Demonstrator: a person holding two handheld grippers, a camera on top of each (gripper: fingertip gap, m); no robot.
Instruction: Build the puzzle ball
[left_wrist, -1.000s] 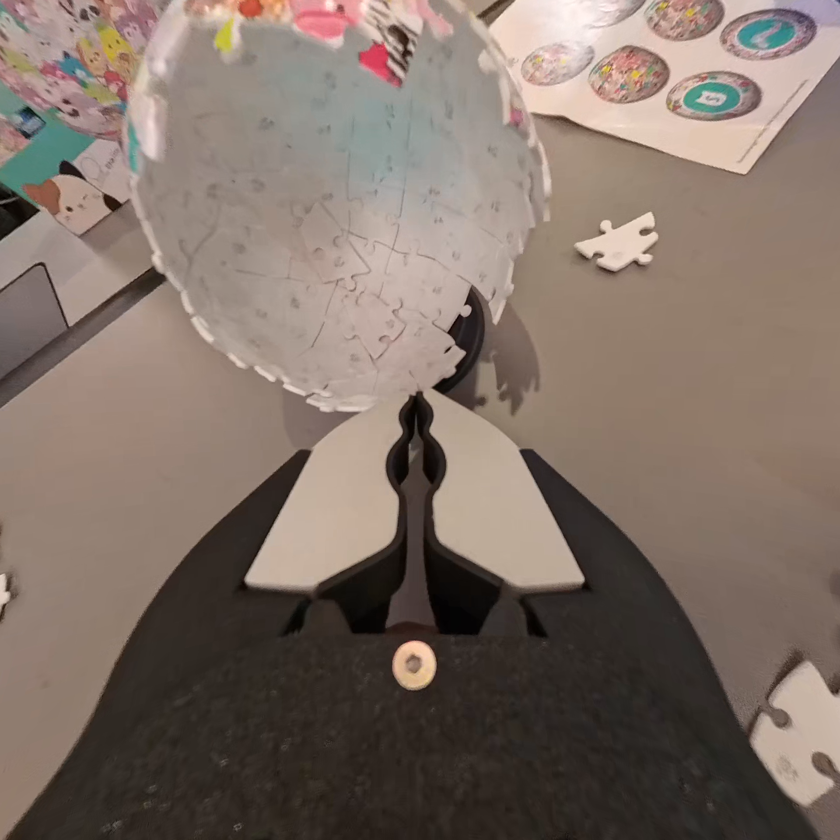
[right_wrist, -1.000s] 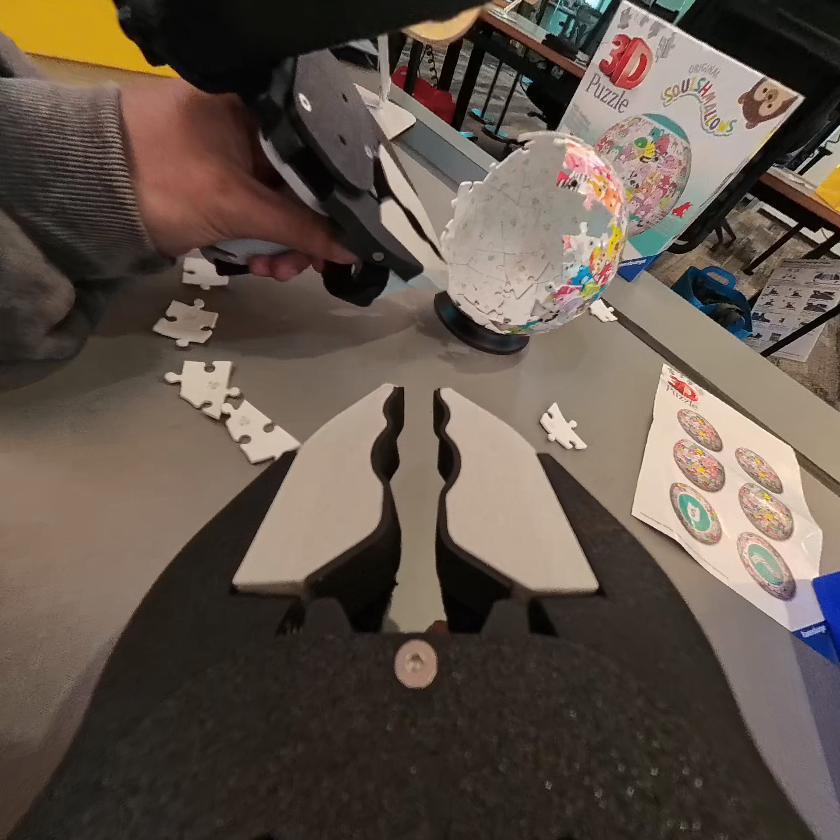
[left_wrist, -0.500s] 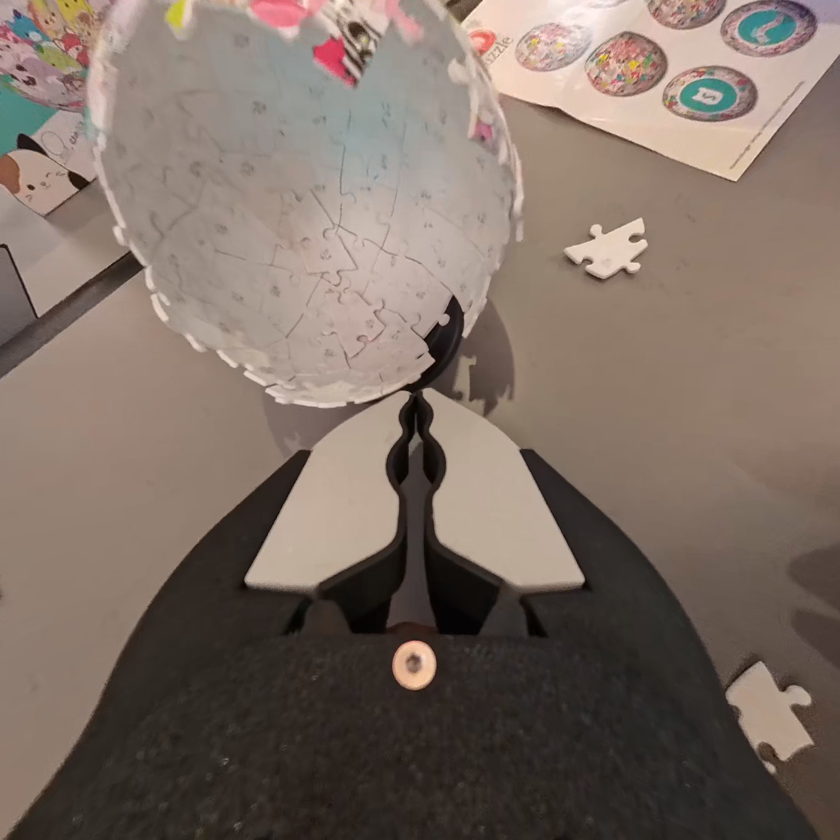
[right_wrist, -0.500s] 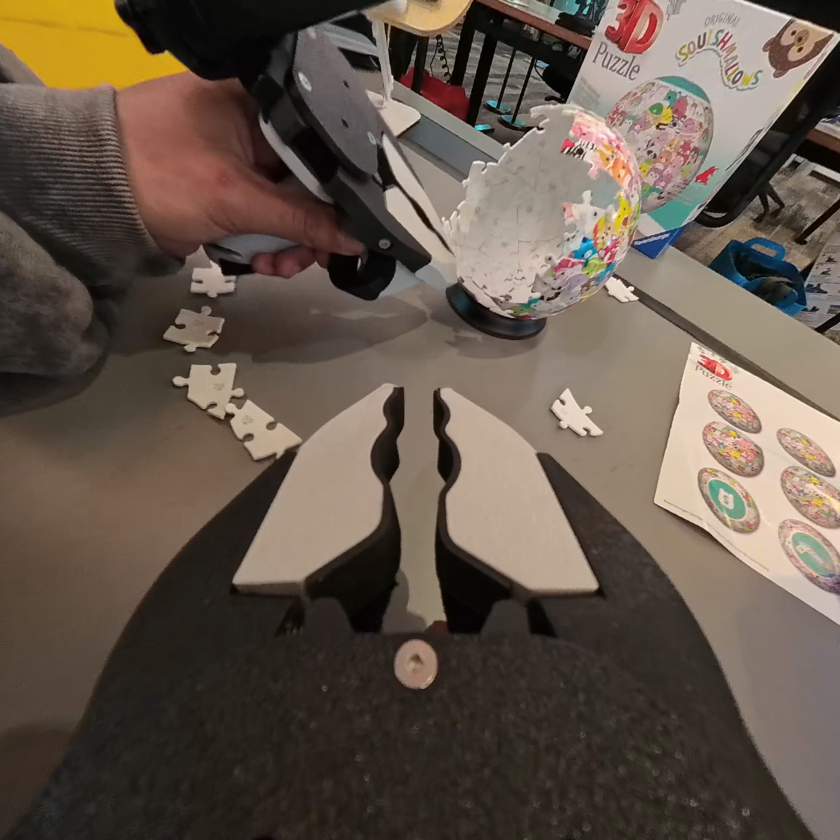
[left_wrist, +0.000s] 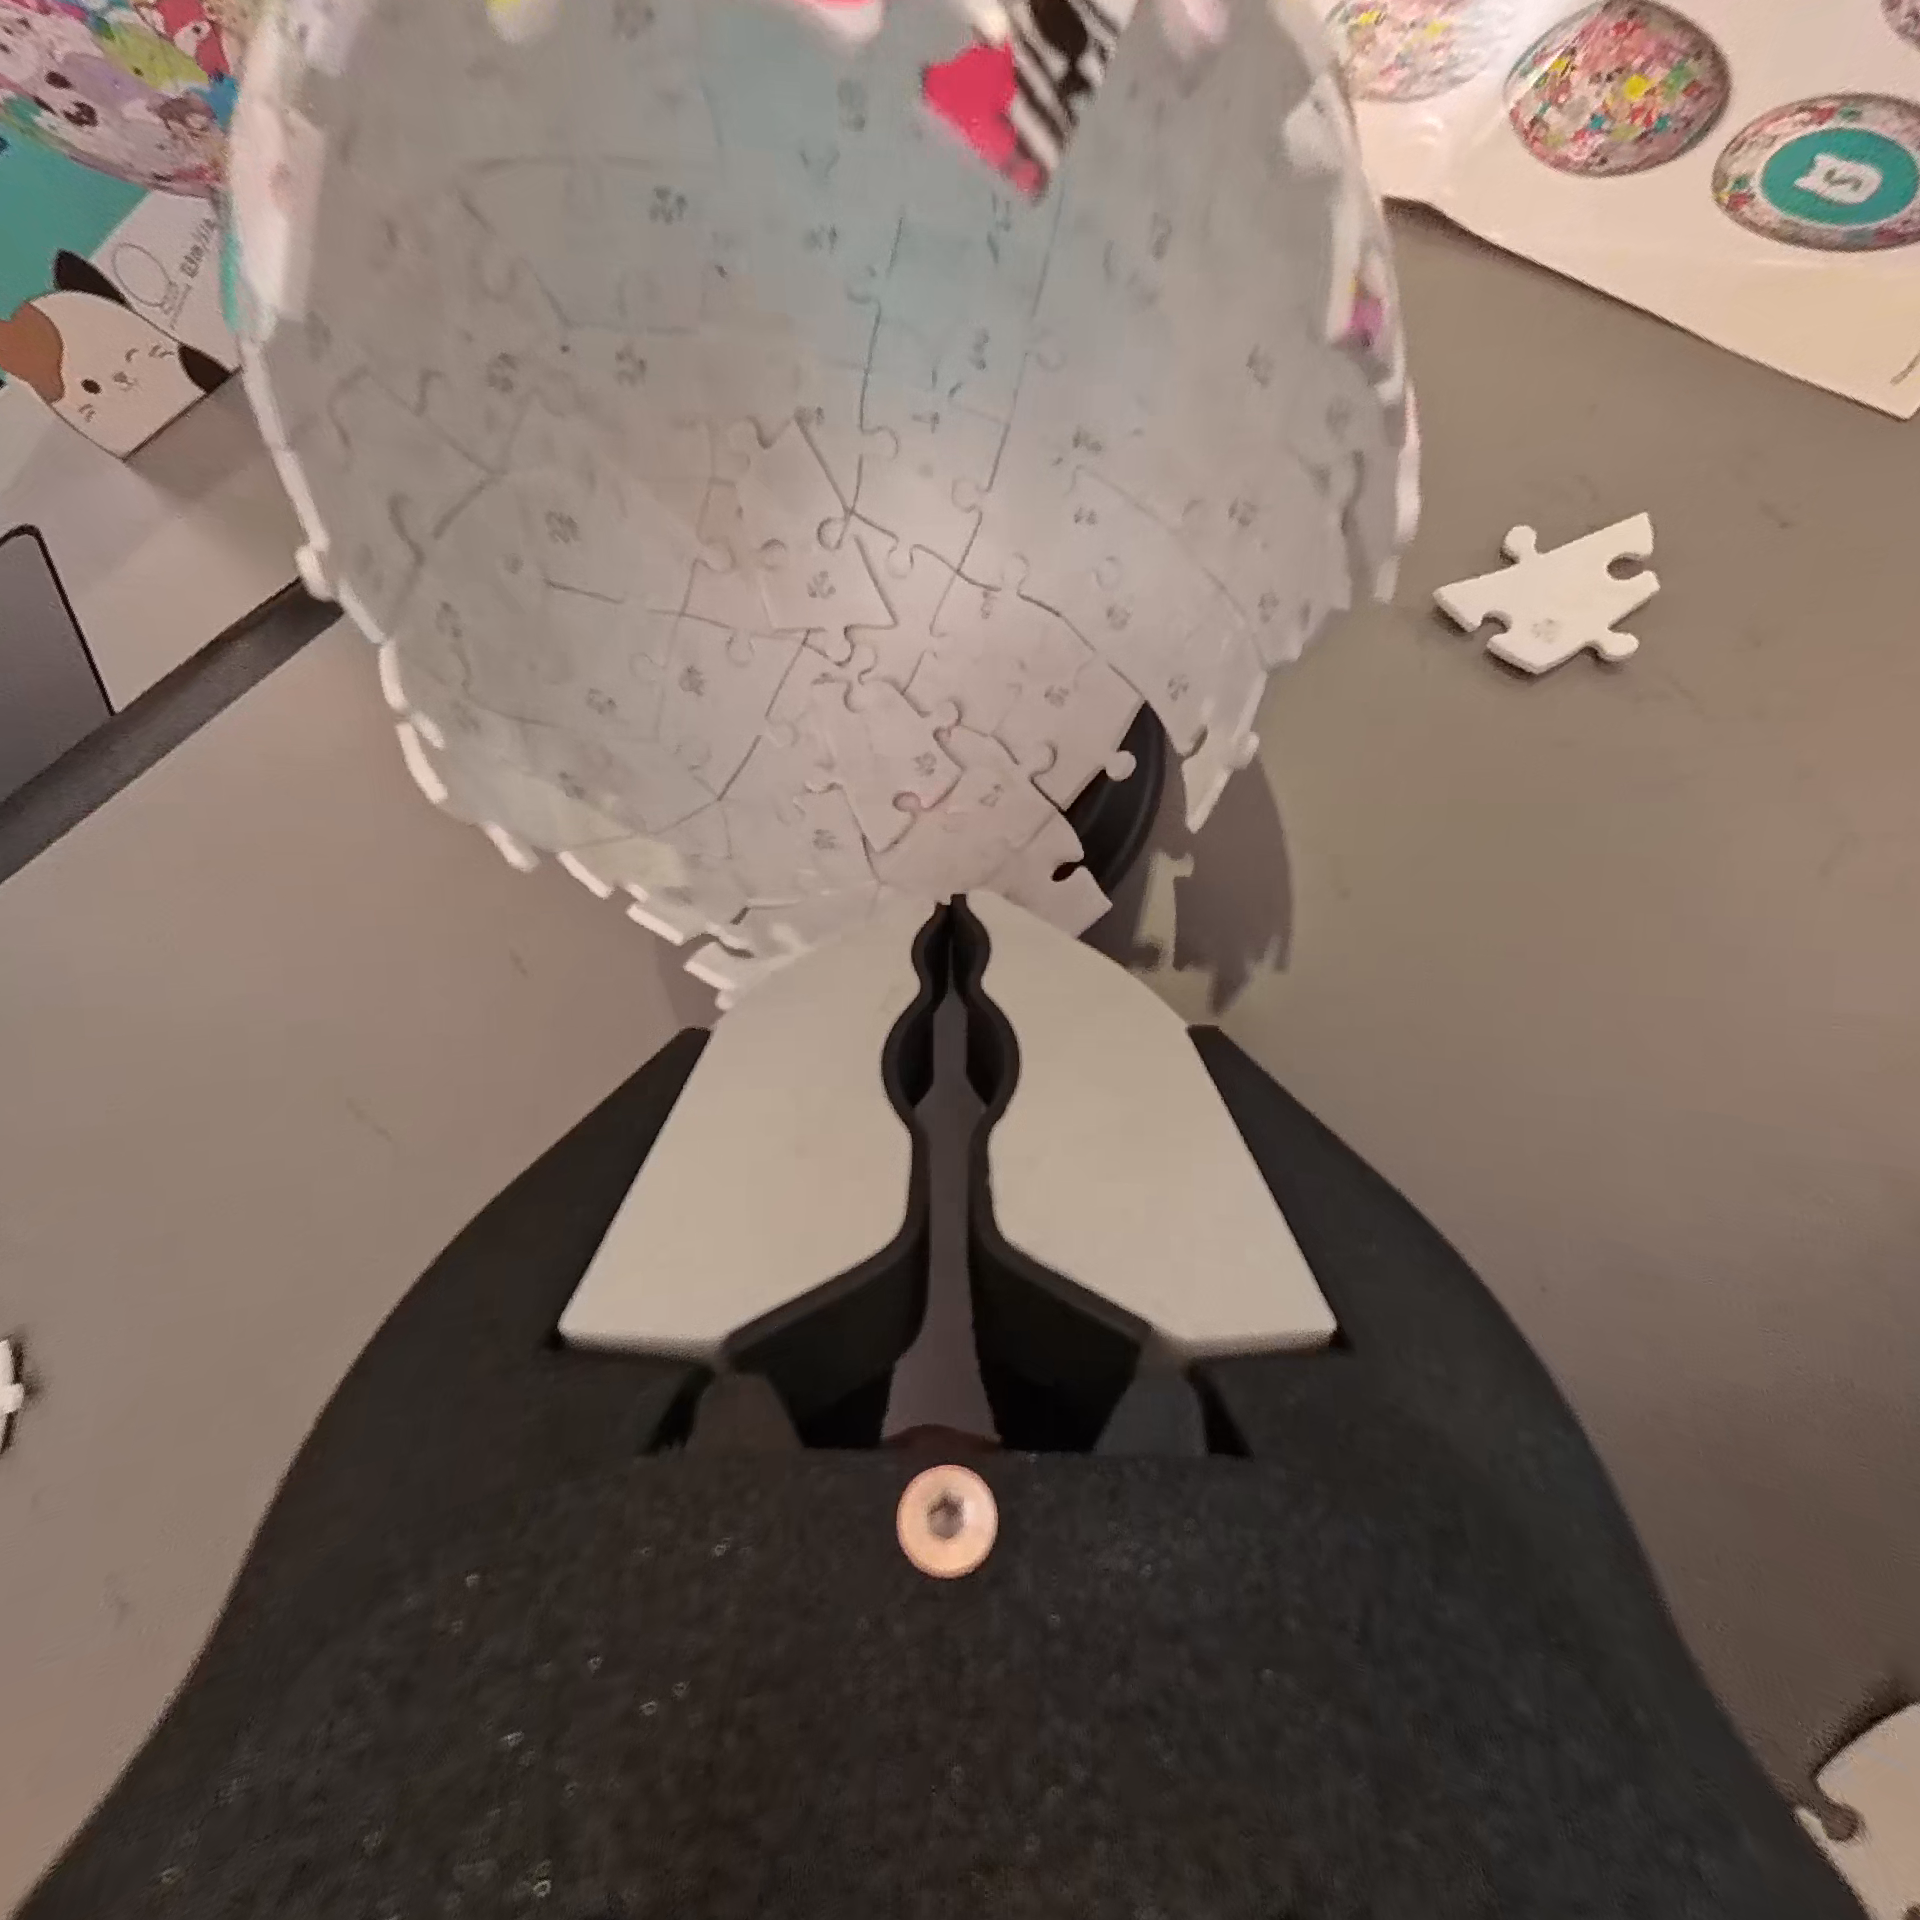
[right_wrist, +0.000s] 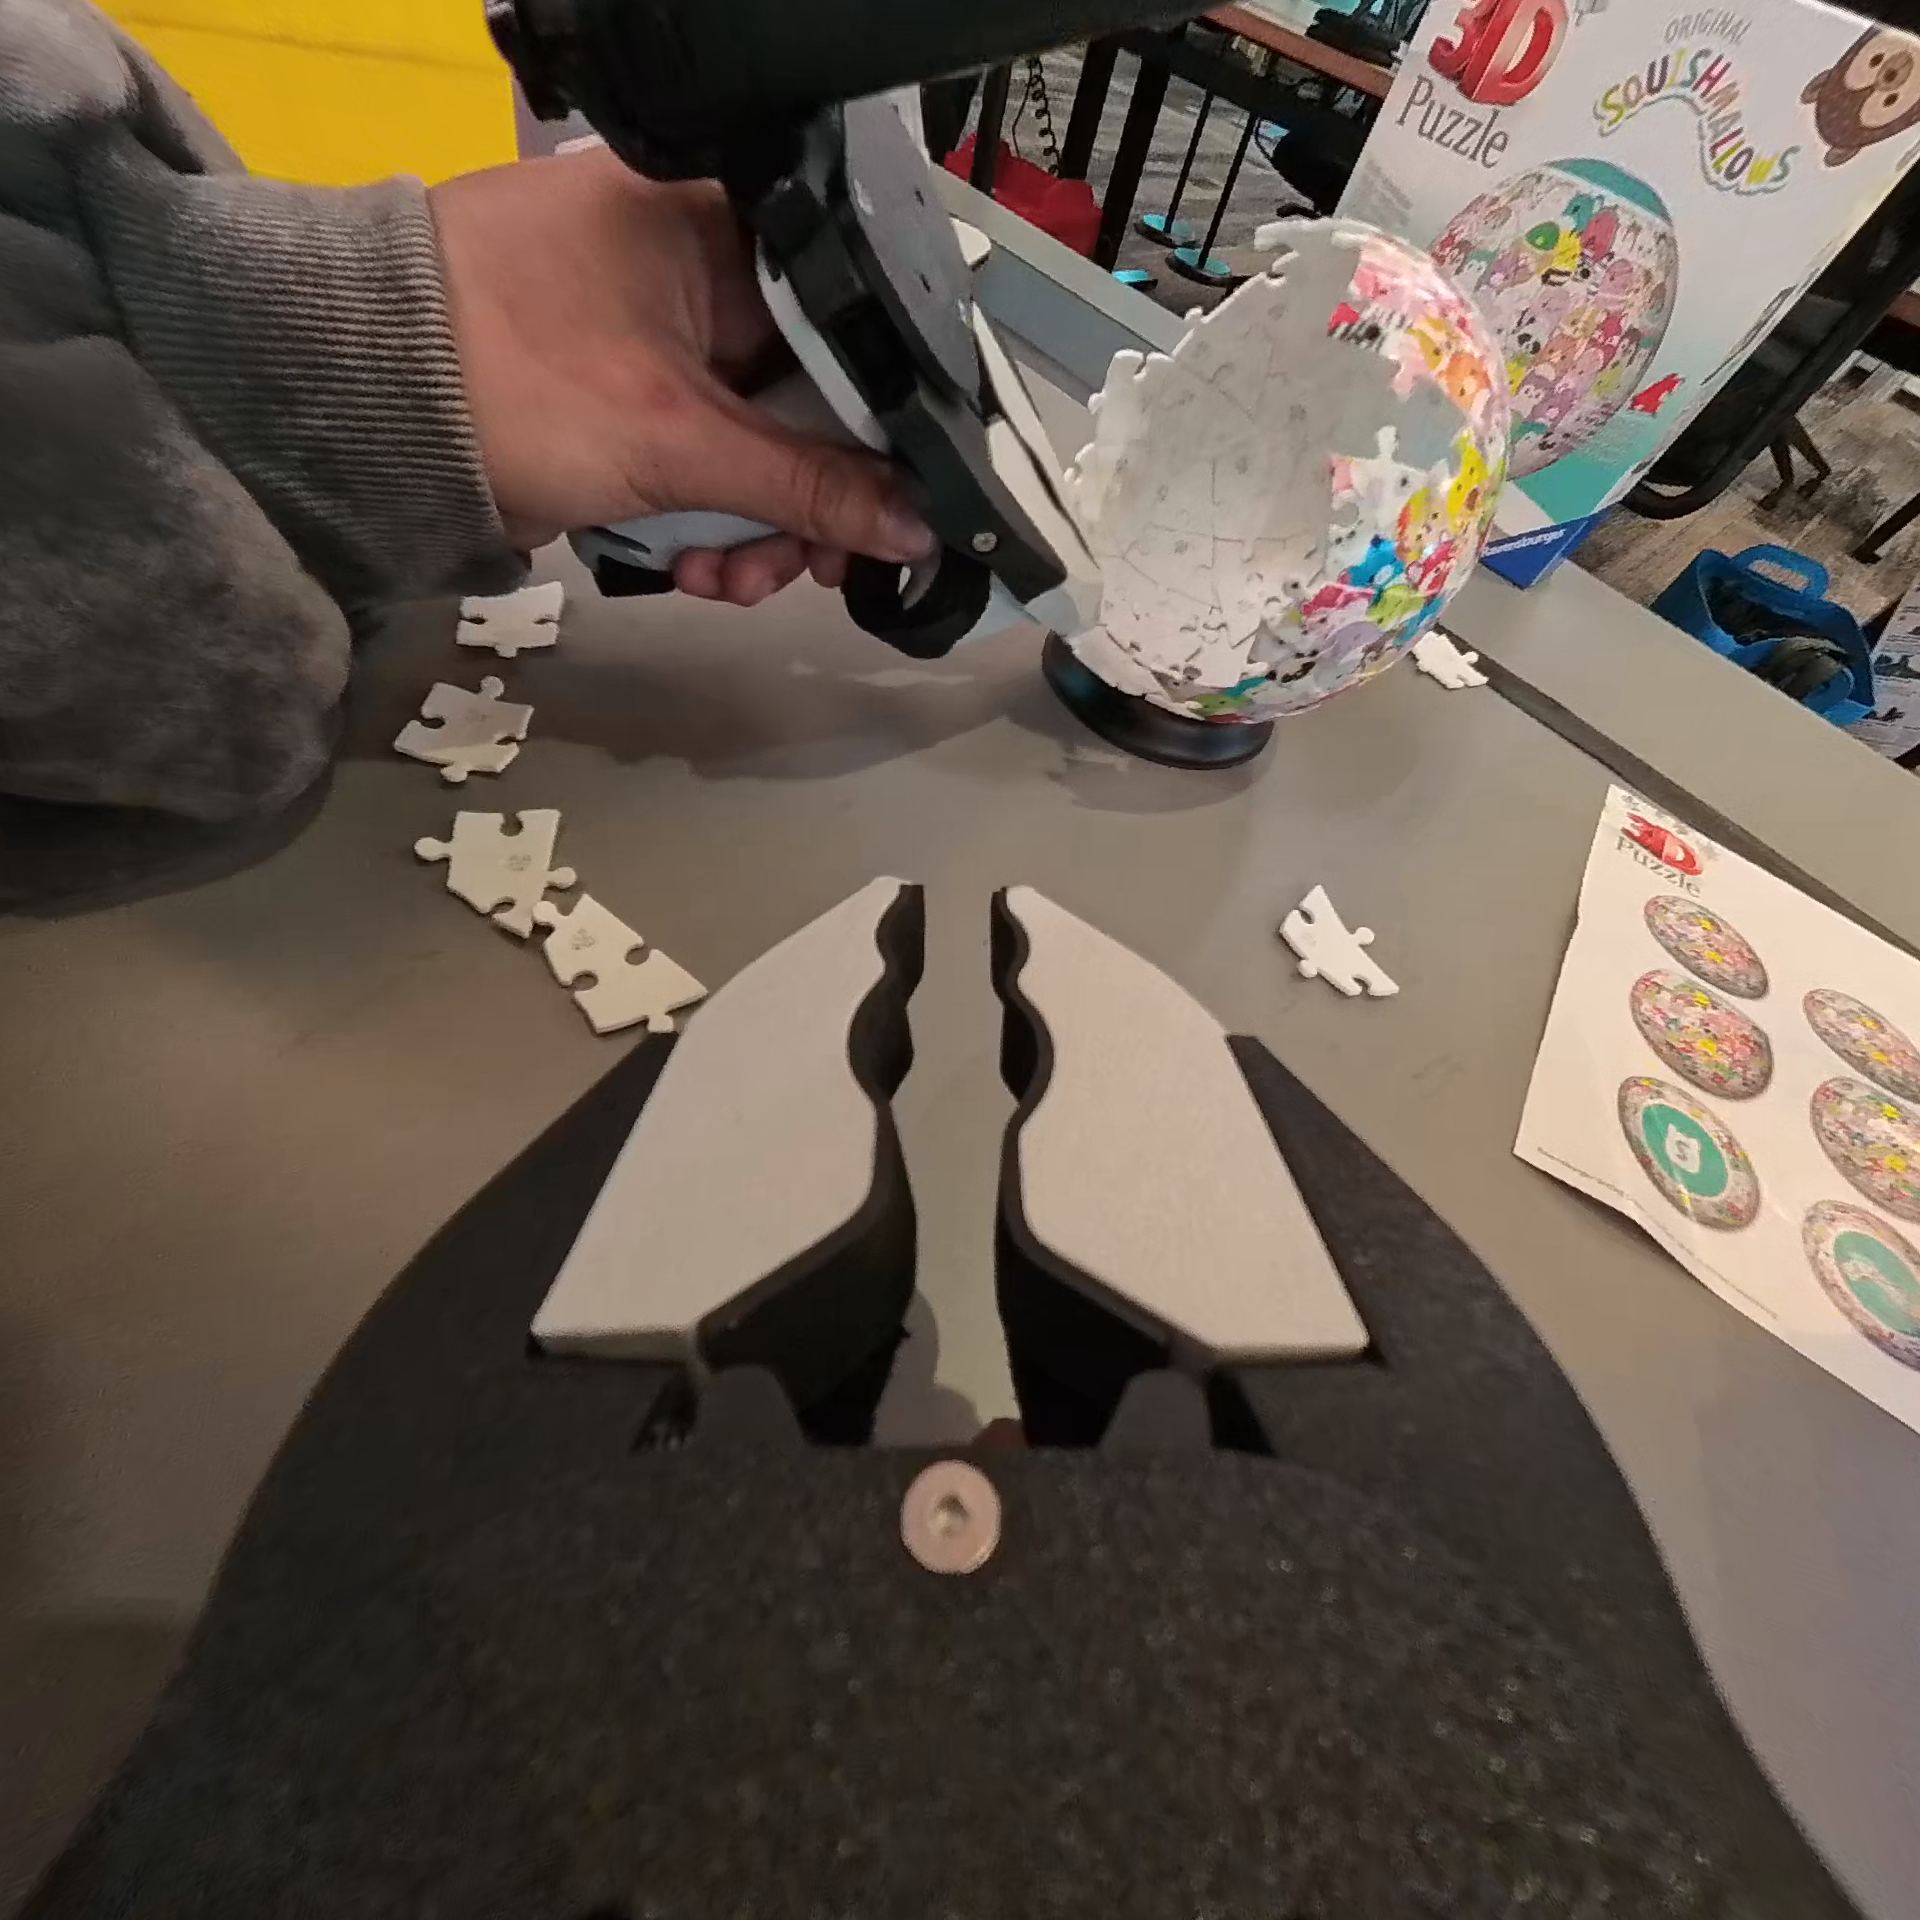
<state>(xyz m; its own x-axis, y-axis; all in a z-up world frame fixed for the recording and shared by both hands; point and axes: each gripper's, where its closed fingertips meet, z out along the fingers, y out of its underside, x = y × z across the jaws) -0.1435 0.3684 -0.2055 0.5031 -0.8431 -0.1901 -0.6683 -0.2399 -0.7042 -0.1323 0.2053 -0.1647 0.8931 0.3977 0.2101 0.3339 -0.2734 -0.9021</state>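
White shell (left_wrist: 810, 499) pinched at near rim by shut left tongs (left_wrist: 951, 920), likely steadying it on stand (right_wrist: 1153, 717); right tongs (right_wrist: 956, 904) parted, empty, short of loose piece (right_wrist: 1335, 940).

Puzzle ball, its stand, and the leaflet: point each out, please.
Puzzle ball (right_wrist: 1216, 499), right wrist view, white inner surface.
Stand (right_wrist: 1153, 727), right wrist view, black front rim.
Leaflet (right_wrist: 1590, 1039), right wrist view, bare white left margin.
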